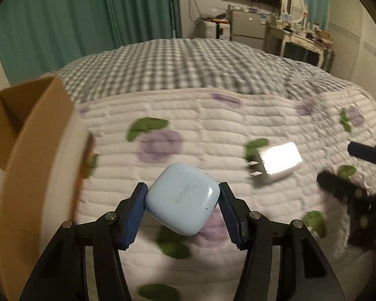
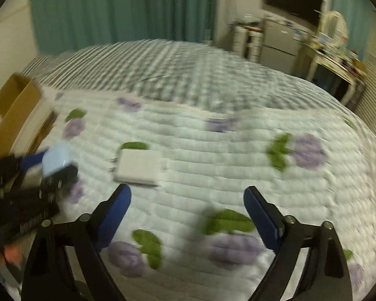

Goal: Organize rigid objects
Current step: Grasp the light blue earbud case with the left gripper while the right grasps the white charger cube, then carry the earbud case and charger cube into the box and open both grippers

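Observation:
My left gripper (image 1: 183, 193) is shut on a light blue earbud case (image 1: 181, 202) and holds it above the quilted bed. The case also shows in the right wrist view (image 2: 56, 160), held by the left gripper (image 2: 52, 164). A white charger plug (image 1: 275, 164) lies on the quilt to the right of the case; it also shows in the right wrist view (image 2: 137, 166). My right gripper (image 2: 186, 197) is open and empty, just right of and nearer than the charger. The right gripper shows at the right edge of the left wrist view (image 1: 348, 165).
An open cardboard box (image 1: 30, 135) stands at the left edge of the bed, also visible in the right wrist view (image 2: 15, 110). The bed has a white floral quilt (image 2: 213, 150) and a grey checked blanket (image 1: 175, 67). Furniture stands beyond the bed's far right.

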Motion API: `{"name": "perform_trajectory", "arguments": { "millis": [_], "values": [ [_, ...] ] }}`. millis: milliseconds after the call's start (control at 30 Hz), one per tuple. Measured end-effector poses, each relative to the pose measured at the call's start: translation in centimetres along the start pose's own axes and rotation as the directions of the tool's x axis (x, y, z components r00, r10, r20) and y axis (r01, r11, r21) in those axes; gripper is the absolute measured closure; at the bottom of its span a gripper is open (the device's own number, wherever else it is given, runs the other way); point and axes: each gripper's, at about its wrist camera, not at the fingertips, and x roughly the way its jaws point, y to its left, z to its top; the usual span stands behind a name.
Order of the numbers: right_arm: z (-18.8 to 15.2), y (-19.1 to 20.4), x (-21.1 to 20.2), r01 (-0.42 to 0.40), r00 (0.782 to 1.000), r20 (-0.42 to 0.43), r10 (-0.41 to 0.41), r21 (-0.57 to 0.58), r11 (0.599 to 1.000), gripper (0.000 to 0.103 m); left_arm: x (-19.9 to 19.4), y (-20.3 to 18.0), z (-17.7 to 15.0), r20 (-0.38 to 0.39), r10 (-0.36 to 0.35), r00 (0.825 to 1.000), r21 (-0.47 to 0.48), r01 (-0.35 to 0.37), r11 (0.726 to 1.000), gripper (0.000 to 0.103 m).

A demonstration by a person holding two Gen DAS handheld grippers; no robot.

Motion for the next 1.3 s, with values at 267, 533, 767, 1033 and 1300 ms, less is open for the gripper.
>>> {"name": "perform_trajectory", "arguments": {
  "millis": [267, 533, 767, 1033, 1300],
  "values": [
    [2.0, 1.7, 4.6, -0.096, 0.991, -0.092, 0.092, -0.034, 0.995, 0.016, 0.6, 1.8, 0.0, 0.005, 0.013, 1.0, -0.007, -0.013, 1.0, 0.045],
    [3.1, 4.0, 7.7, -0.074, 0.99, -0.129, 0.06, -0.101, 0.992, 0.025, 1.6, 2.4, 0.5, 0.001, 0.003, 1.0, -0.014, -0.003, 1.0, 0.045],
    [3.1, 4.9, 8.2, -0.045, 0.991, -0.129, 0.027, -0.145, 0.988, 0.031, 1.9, 2.3, 0.7, -0.012, -0.013, 1.0, -0.01, 0.013, 1.0, 0.045],
    [1.4, 5.7, 5.9, -0.006, 0.995, -0.095, -0.01, -0.165, 0.986, 0.032, 0.5, 1.9, 0.3, -0.02, -0.022, 1.0, 0.006, 0.023, 1.0, 0.045],
    [0.6, 5.3, 1.6, 0.01, 0.998, -0.068, -0.016, -0.09, 0.996, 0.032, -3.8, 1.8, 0.9, 0.021, -0.058, 0.998, 0.009, 0.057, 0.998, 0.045]
  ]
}}
